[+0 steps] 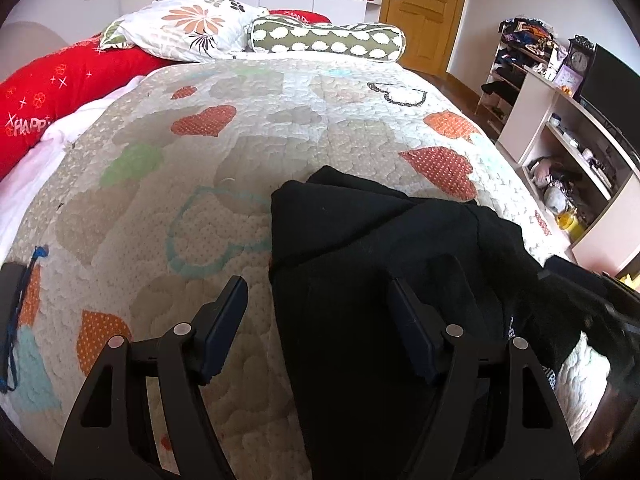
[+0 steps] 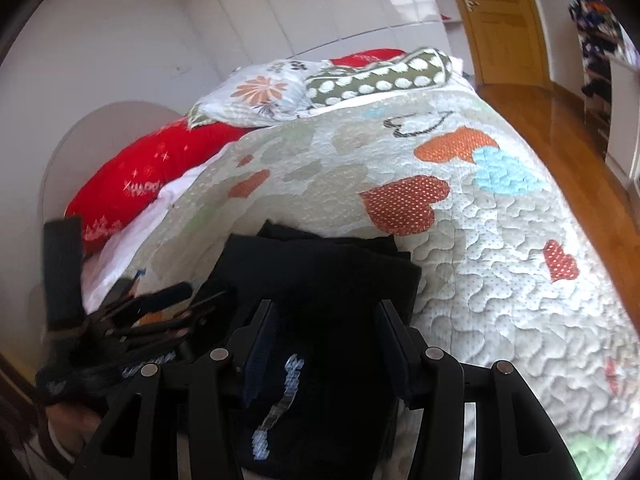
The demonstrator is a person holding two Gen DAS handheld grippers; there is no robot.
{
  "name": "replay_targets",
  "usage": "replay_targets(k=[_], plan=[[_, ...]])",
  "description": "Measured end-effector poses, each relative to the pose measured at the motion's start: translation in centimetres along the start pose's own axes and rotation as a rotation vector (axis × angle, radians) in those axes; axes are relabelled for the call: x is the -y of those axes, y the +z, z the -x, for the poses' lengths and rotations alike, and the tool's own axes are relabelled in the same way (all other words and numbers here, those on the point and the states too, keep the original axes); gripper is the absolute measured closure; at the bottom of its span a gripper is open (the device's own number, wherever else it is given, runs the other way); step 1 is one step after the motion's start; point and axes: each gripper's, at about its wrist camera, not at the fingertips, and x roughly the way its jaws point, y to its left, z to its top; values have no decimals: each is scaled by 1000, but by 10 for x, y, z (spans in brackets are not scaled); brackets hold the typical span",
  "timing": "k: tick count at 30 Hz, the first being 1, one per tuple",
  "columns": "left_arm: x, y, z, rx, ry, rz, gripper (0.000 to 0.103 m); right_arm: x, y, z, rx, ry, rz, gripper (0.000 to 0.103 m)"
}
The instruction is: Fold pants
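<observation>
The black pants [image 1: 360, 264] lie folded in layers on the heart-patterned quilt [image 1: 192, 160] near the bed's front edge. My left gripper [image 1: 318, 292] is open just above them; its right finger is over the fabric, its left finger over the quilt. In the right wrist view the pants [image 2: 320, 280] show a pale printed strip. My right gripper [image 2: 326, 312] is open, its fingers either side of the pants' near end, holding nothing. The left gripper appears blurred at the left of that view [image 2: 152, 308].
Pillows: a floral one [image 1: 188, 28], a green dotted bolster [image 1: 328, 40] and a red cushion [image 1: 60, 84] lie at the head of the bed. Shelves with a TV and clutter [image 1: 576, 152] stand on the right. A wooden door [image 1: 424, 4] is at the back. Wood floor [image 2: 560, 128] lies right of the bed.
</observation>
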Motion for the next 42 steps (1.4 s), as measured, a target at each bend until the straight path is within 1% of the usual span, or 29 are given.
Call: replay_targets(k=[3,6,8,9,10,11,13,14,17,19,22,24,28,32,35,37,40,42], plan=[[-3,-3,1,-12,-14,32,30,-5,-11,11,0,5,28,54],[-5,-5,1,-19,-15,50,29,-8,-23,13,-22,-18,61,54],[-4,-6,1,-21,-8,55,26,-8,-34,6,-58,-54,92,53],[-4,-7,1,-23,-5,58,24,-6,-40,0,-78,-86,102,53],[-3,-8,0,-31,-1,67,24,-2,-46,-8,-108,-108,94,50],[-3,-9,0,-37,4,73,24,5,-51,-14,-126,-81,52,49],[-2,-10,1,-30,15,71,24,15,-52,-10,-96,-39,-22,48],[0,-10,3,-22,26,52,24,16,-51,-7,-88,-28,-31,48],[6,-11,4,-14,56,13,23,10,-45,5,-58,-49,19,48],[5,-12,4,-18,59,22,23,8,-41,15,-24,-54,33,48],[2,-12,3,-26,53,46,23,6,-34,27,14,-39,30,48],[2,-13,3,-25,59,40,23,4,-32,32,33,-38,37,48],[7,-14,4,-29,76,4,23,-1,-27,26,24,-35,39,48],[3,-14,3,-43,55,31,23,-2,-23,14,12,-21,31,48],[3,-14,7,-47,53,23,23,-4,-23,4,3,-30,34,48],[9,-15,18,-33,80,-4,24,-4,-23,-1,-3,-44,37,48],[16,-17,32,0,73,-30,24,-2,-25,0,-2,-56,36,48],[19,-21,39,16,54,-40,24,2,-26,-3,-14,-67,30,48]])
